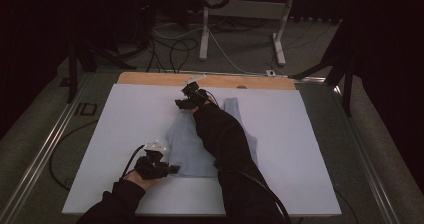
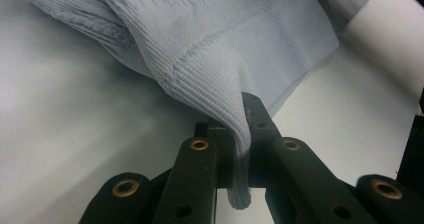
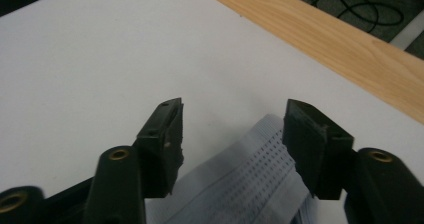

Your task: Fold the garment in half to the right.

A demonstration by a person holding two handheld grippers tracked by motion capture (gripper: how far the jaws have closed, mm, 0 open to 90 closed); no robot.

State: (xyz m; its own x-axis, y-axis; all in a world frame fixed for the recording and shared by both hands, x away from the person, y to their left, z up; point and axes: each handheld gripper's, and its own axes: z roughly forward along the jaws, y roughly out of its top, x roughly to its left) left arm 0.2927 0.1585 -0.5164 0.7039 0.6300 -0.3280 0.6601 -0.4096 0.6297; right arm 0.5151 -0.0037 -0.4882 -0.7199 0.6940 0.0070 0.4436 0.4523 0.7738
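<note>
A pale blue ribbed knit garment (image 1: 192, 144) lies on the white table sheet (image 1: 125, 114), partly under my right forearm. My left gripper (image 1: 172, 169) sits at the garment's near left corner. In the left gripper view it (image 2: 240, 149) is shut on a pinched fold of the garment's hem (image 2: 237, 129). My right gripper (image 1: 182, 104) reaches to the garment's far end. In the right gripper view it (image 3: 232, 119) stands open, with a ribbed strap of the garment (image 3: 260, 179) lying between and just below the jaws.
A bare wooden strip of the table (image 1: 150, 78) runs along the far edge, seen also as a wooden edge (image 3: 340, 39). Beyond it stand white desk legs (image 1: 204, 29) and cables on the floor. Metal rails flank the table.
</note>
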